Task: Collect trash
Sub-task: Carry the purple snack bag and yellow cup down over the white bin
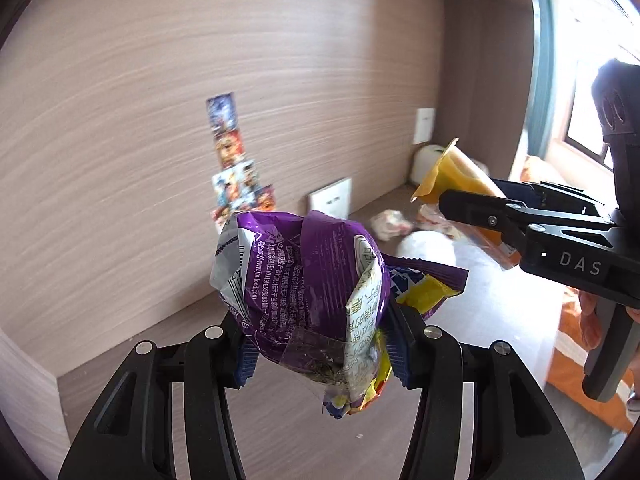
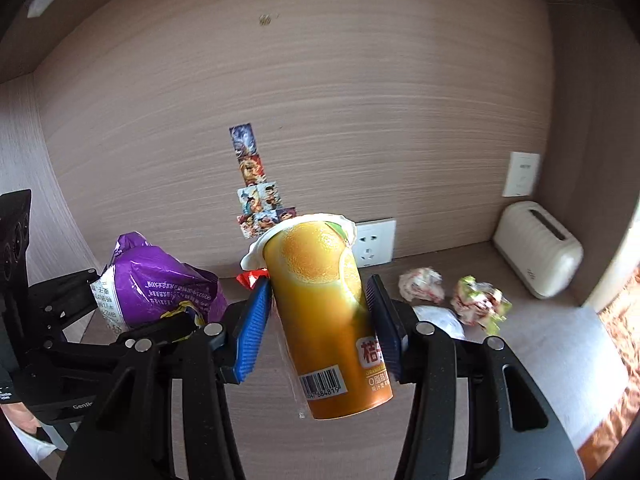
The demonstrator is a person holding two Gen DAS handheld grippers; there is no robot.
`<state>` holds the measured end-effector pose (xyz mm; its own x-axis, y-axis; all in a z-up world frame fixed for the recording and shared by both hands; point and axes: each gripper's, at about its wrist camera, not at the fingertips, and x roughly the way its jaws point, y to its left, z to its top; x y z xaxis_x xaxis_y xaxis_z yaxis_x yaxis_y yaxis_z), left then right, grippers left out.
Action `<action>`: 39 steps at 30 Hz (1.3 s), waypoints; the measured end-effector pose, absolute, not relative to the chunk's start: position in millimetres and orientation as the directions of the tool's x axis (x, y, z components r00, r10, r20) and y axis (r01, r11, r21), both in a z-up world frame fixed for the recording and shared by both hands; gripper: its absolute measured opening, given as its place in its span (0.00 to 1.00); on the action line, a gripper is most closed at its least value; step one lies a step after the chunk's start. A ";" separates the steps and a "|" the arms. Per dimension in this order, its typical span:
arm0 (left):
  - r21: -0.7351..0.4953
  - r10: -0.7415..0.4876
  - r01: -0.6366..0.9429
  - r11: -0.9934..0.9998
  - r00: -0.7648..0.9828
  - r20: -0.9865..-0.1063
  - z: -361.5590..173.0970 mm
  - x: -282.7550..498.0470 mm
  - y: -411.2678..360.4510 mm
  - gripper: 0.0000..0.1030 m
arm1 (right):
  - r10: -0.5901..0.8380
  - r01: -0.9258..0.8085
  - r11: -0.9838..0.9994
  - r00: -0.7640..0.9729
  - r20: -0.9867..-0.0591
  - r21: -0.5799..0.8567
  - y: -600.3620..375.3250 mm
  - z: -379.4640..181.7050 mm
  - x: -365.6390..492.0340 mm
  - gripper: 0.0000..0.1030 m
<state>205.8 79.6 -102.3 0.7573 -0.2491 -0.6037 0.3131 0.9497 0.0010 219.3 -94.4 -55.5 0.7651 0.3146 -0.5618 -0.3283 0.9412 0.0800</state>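
Observation:
My left gripper (image 1: 320, 344) is shut on a crumpled purple snack bag (image 1: 304, 280) and holds it above the wooden desk (image 1: 120, 364). The bag also shows at the left of the right wrist view (image 2: 160, 280). My right gripper (image 2: 320, 320) is shut on an orange juice cup (image 2: 324, 312) with a white peel lid, tilted slightly, held above the desk. The cup shows in the left wrist view (image 1: 452, 176), to the right of the bag. Two crumpled paper balls (image 2: 422, 284) (image 2: 478, 306) and a white wad (image 2: 440, 318) lie on the desk behind.
A white ribbed appliance (image 2: 538, 248) stands in the back right corner. A wall socket (image 2: 374, 242) and a switch plate (image 2: 520, 174) sit on the wood back panel, with stickers (image 2: 256, 188) beside them. The desk's right edge drops to an orange bedspread (image 2: 624, 320).

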 end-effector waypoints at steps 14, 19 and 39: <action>-0.025 -0.521 0.635 0.772 0.610 -0.597 -101.3 164.2 -16.8 0.50 | 0.029 0.025 0.996 0.820 -0.571 0.086 -180.3 -52.0 101.4 0.49; -0.028 -0.592 0.724 0.689 0.540 -0.598 -103.5 142.0 -68.6 0.50 | -0.073 0.148 0.985 0.817 -0.573 0.086 -223.4 -57.5 61.4 0.49; -0.052 -0.598 0.870 0.490 0.292 -0.746 -227.8 32.0 -308.0 0.50 | -0.106 0.324 0.930 0.693 -0.714 0.176 -426.0 -161.5 -43.4 0.49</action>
